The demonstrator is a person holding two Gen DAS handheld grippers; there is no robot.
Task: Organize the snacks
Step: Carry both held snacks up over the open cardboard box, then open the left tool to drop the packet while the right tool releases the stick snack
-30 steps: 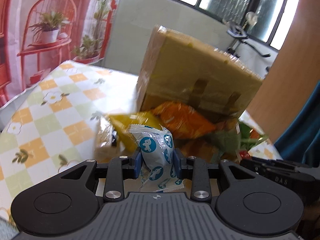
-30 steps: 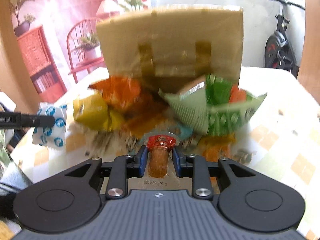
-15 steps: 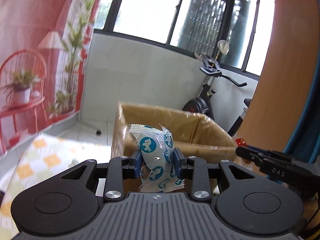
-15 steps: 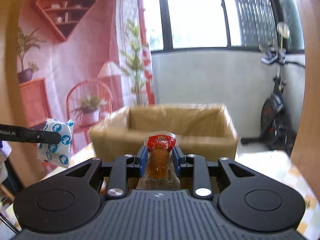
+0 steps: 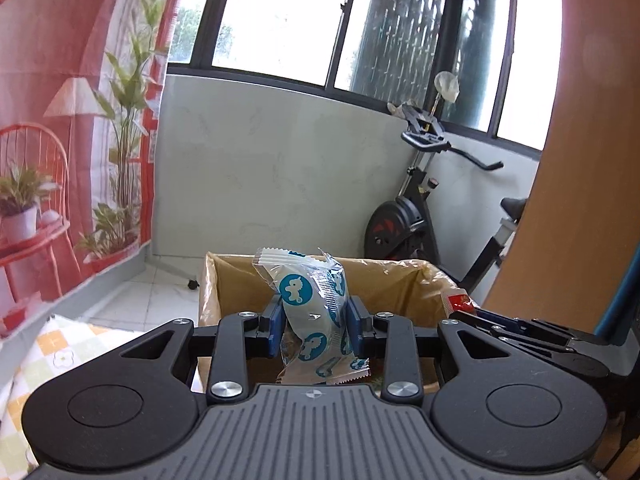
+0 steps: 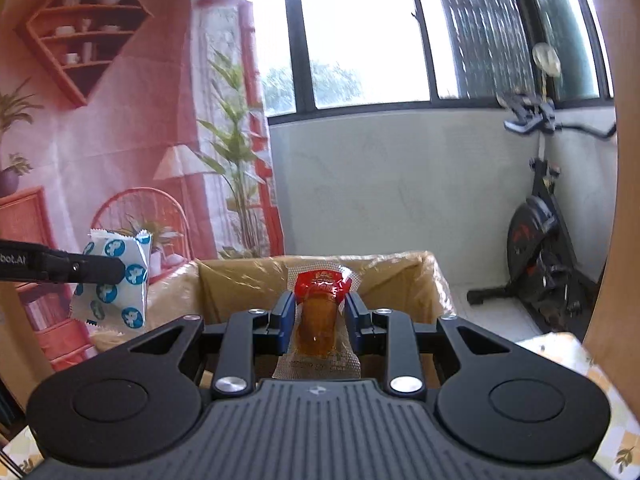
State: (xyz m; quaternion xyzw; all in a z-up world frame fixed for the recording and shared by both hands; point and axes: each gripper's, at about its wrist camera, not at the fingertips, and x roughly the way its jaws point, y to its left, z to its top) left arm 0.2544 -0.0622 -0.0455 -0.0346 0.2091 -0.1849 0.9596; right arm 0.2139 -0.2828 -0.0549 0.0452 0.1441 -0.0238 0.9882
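Observation:
My left gripper (image 5: 316, 322) is shut on a white snack packet with blue round prints (image 5: 310, 304), held upright in front of the open cardboard box (image 5: 404, 280). The same packet (image 6: 114, 280) shows at the left of the right wrist view, clamped by a dark left finger (image 6: 80, 268). My right gripper (image 6: 320, 316) is shut on a clear sachet with a red top and amber filling (image 6: 320, 308), also just short of the box (image 6: 240, 280). The red sachet end (image 5: 460, 300) peeks in at the right of the left wrist view. The box floor is hidden.
A checked tablecloth (image 5: 60, 356) lies below left, and its far corner (image 6: 560, 348) shows at the right. Behind the box stand a grey wall, windows and an exercise bike (image 6: 540, 240). A pink printed backdrop (image 6: 120, 140) hangs at left; a brown panel (image 5: 580, 160) rises at right.
Both grippers have risen with their packets from the snack pile in front of the box. The box's open top now lies ahead, and the pile has dropped out of view.

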